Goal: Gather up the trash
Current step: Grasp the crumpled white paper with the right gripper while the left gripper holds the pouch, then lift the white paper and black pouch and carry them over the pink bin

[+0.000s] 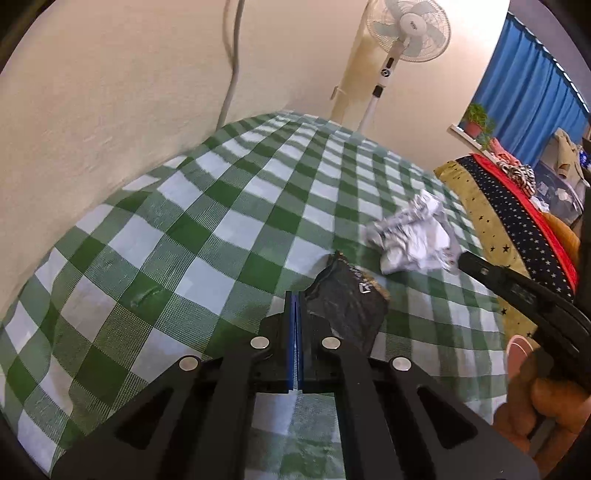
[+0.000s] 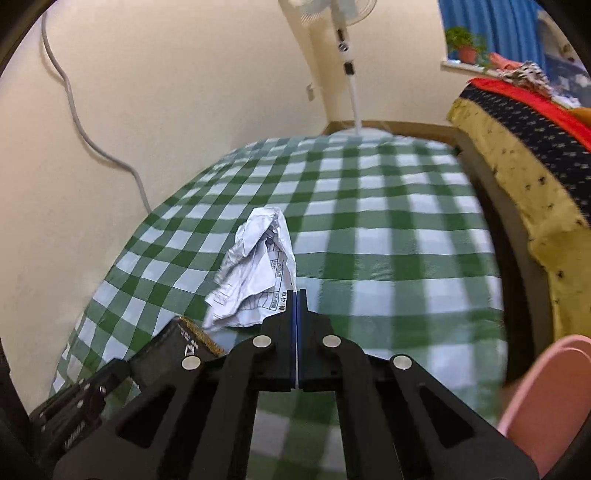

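Note:
A crumpled white printed paper [image 2: 255, 273] hangs at the tips of my right gripper [image 2: 296, 295], which is shut on its lower right edge. The left wrist view shows the same paper [image 1: 413, 236], blurred, above the green checked tablecloth [image 1: 184, 229], with the right gripper [image 1: 463, 260] at its right side. My left gripper [image 1: 296, 297] is shut on the edge of a black plastic wrapper [image 1: 347, 299] that sticks out to the right of its tips. In the right wrist view the wrapper [image 2: 184, 345], with a gold rim, sits at the left gripper [image 2: 123, 365] in the lower left.
A pink container [image 2: 546, 398] stands at the lower right, beside the table edge. A bed with a yellow starred blanket [image 2: 517, 177] runs along the right. A standing fan [image 1: 402, 33] and a grey cable [image 2: 74, 110] are by the cream wall. A hand [image 1: 535, 406] holds the right gripper.

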Tool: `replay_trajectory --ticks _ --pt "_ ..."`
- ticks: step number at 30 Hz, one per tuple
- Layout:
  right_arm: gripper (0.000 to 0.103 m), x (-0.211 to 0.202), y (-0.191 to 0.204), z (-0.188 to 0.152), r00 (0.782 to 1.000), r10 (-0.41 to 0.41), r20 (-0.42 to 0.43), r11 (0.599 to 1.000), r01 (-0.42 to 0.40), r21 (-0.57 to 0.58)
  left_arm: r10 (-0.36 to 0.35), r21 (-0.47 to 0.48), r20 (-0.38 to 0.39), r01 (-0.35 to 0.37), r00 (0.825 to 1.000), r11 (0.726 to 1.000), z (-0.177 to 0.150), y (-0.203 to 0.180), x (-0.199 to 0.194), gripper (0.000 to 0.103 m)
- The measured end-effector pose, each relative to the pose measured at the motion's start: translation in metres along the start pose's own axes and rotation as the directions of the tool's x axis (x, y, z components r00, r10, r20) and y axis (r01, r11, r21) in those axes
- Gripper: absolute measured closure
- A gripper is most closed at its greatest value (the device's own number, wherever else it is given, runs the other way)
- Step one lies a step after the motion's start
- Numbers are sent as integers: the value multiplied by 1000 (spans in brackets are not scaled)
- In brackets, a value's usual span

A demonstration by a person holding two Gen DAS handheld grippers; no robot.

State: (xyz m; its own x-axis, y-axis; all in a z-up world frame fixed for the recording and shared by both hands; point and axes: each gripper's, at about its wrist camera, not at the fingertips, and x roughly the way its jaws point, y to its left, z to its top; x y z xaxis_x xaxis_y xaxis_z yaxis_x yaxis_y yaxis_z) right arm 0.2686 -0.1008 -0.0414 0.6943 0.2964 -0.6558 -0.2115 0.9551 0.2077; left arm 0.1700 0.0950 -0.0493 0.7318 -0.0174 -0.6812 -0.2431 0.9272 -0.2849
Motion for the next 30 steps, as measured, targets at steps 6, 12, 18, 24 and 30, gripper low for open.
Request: replay_trajectory --ticks 6,12,18,24,30 --pt "103 -57 -9 -6 998 -30 55 1000 31 -3 -37 53 43 35 998 998 1 -16 -27 103" --pt "103 -105 -19 -22 995 -56 85 998 57 0 -63 109 74 55 995 993 -6 -24 -59 103" --pt "103 -149 -29 -38 992 -70 104 998 69 13 -87 168 94 70 992 983 -13 -36 -83 103" --pt "103 -186 -38 -51 991 -82 109 997 80 20 -111 227 104 85 988 970 -22 -54 -99 103" --pt "103 -218 -45 -57 988 -98 122 995 96 26 -134 266 105 102 985 959 -28 -67 -105 103"
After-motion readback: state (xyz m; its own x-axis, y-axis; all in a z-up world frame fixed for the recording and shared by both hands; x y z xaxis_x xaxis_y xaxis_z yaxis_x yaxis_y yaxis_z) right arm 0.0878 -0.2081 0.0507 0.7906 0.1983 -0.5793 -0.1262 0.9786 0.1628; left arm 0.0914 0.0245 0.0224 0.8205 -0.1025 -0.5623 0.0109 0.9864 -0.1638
